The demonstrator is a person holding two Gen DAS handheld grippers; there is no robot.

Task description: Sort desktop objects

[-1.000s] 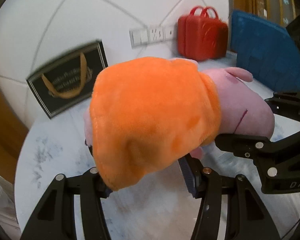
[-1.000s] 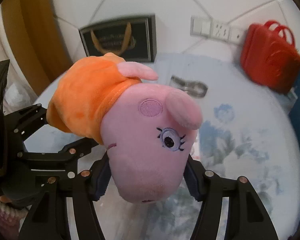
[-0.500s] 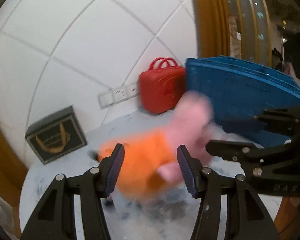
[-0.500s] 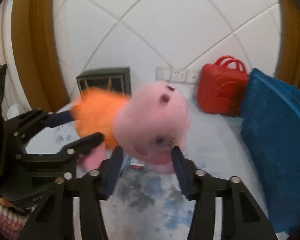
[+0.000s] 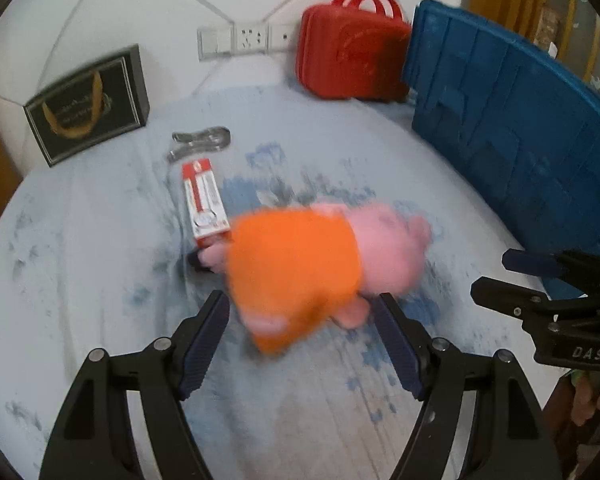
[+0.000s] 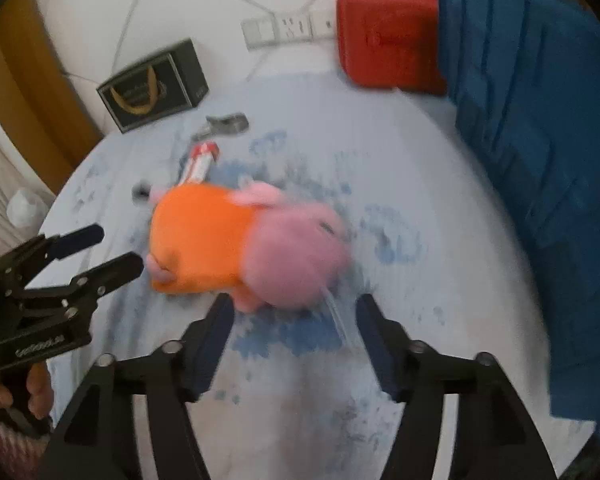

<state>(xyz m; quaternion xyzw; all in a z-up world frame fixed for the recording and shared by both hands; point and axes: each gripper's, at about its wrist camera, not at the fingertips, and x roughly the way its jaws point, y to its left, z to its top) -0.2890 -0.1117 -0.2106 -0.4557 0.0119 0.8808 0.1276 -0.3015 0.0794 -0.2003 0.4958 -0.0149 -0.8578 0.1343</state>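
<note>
Lying loose on the pale table (image 5: 80,280), a pink plush pig in an orange dress (image 5: 308,264) is sitting at the centre of the left wrist view, blurred. The left gripper (image 5: 302,344) is rising from the bottom edge with its jaws spread, having just been opening; the toy is lying just beyond its blue-padded fingertips (image 5: 204,340), touched by neither. In the right wrist view the plush pig (image 6: 240,248) is again sitting at centre, just beyond the right gripper (image 6: 296,340), whose jaws are likewise standing apart after just opening, with nothing pinched between them. Each gripper is also showing at the side of the other's view (the right one at the right edge, the left one at the left edge).

The table is showing smudged blue-grey marks. A red and white carton (image 5: 204,204) is lying just beside the toy, toward the upper left, with a clear plastic packet (image 5: 200,142) beyond it. A black gift box with a gold handle print (image 5: 88,104) is standing at the upper left against a white tiled wall (image 5: 100,8) carrying a strip of sockets (image 5: 244,38). A red case with handles (image 5: 348,60) is standing at the top, and a blue crate (image 5: 500,112) is filling the upper right.

The letters "DAS" are showing on the right gripper's body; the carton's and box's print is too blurred to read.
</note>
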